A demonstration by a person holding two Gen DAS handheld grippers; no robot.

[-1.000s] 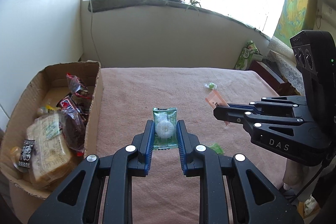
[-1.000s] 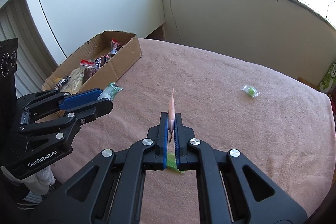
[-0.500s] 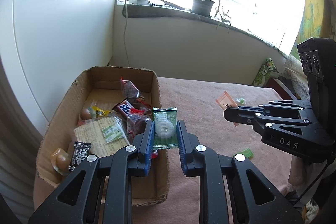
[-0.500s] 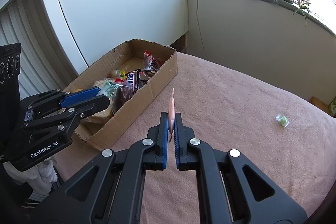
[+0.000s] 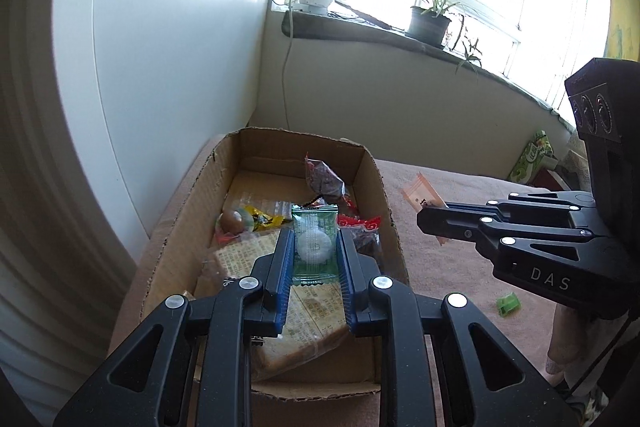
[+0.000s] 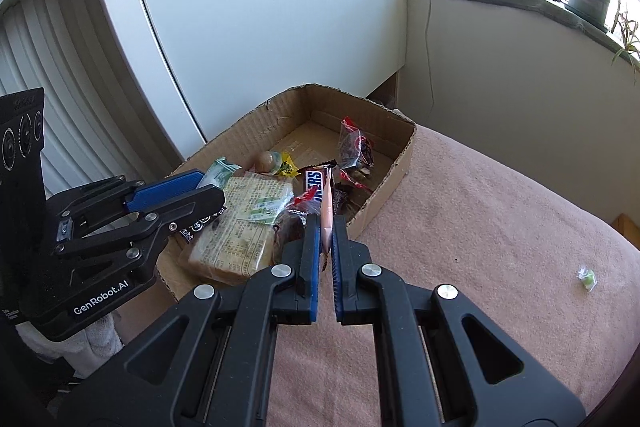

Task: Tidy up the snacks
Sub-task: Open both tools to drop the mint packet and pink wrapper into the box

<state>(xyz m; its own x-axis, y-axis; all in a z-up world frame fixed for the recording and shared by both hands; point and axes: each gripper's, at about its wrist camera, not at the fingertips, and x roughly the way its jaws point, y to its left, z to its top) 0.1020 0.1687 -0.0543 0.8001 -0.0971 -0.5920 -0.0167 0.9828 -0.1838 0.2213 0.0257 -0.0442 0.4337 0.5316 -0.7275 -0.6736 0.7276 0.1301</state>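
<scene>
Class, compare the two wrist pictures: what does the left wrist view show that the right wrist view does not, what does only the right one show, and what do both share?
Only the left wrist view: the green packet seen flat, with its round white sweet, and a loose green sweet on the pink cloth below the right gripper.

Only the right wrist view: a chocolate bar in the box and white slatted blinds.

Both: the cardboard box, the wrapped bread, the potted plant, the left gripper gripping the green packet, and the right gripper pinching the thin orange packet.

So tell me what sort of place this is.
Probably a room in a home: a potted plant on a windowsill, a pink cloth-covered table, and a cardboard box of snacks.
</scene>
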